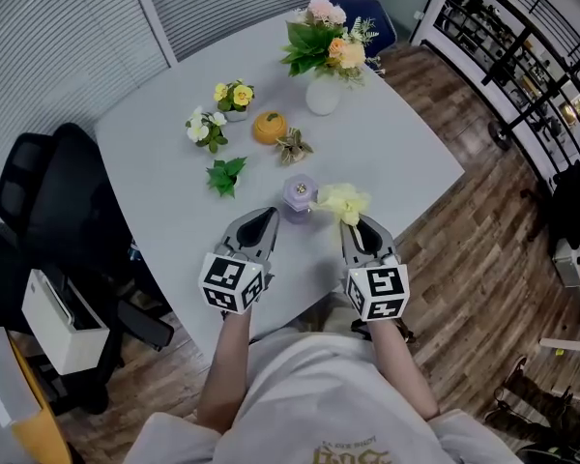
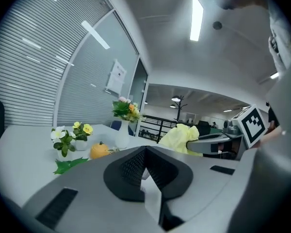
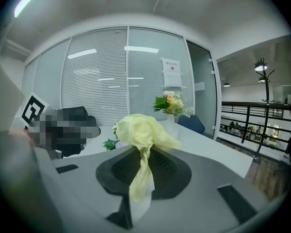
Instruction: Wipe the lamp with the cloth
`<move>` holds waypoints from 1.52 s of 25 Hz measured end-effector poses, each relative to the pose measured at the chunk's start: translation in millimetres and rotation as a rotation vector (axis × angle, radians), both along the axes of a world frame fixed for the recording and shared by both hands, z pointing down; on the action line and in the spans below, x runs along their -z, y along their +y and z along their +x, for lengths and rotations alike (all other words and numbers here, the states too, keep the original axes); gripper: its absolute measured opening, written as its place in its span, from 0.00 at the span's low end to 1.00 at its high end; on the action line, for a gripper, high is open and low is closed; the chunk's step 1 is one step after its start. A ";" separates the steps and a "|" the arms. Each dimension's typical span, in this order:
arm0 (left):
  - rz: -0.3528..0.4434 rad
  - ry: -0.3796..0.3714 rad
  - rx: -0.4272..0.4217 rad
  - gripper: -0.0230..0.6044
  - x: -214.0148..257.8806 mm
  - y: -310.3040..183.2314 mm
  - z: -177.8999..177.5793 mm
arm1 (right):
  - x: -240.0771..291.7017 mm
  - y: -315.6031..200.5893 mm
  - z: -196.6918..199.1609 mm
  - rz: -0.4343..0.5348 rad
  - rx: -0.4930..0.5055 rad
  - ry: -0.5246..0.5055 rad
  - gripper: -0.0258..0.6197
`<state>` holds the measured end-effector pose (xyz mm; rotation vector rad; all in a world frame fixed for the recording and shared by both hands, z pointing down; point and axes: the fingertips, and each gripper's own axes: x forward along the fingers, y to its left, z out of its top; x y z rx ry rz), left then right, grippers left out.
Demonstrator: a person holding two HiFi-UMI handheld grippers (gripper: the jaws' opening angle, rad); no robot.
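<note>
The small lavender lamp (image 1: 300, 199) is at the tip of my left gripper (image 1: 270, 213), over the near part of the grey table (image 1: 164, 220). That gripper's jaws are shut, and in the left gripper view (image 2: 145, 152) only a pale sliver of the lamp shows between the tips. My right gripper (image 1: 352, 222) is shut on a crumpled yellow cloth (image 1: 343, 201), which bulges out past the jaws just right of the lamp. The cloth (image 3: 141, 129) fills the jaw tips in the right gripper view (image 3: 143, 152). From the left gripper view the cloth (image 2: 182, 137) hangs to the right.
Further back on the table stand a white vase of flowers (image 1: 324, 93), an orange pumpkin ornament (image 1: 269, 127), two small flower pots (image 1: 234, 97), a dried sprig (image 1: 294, 147) and a green leaf sprig (image 1: 226, 175). A black office chair (image 1: 58, 211) is at the left.
</note>
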<state>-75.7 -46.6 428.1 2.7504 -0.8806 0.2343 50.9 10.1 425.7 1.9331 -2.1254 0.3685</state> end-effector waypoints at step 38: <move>0.076 -0.018 0.040 0.04 8.0 -8.6 -14.8 | 3.8 -7.0 -9.8 0.027 -0.010 0.016 0.13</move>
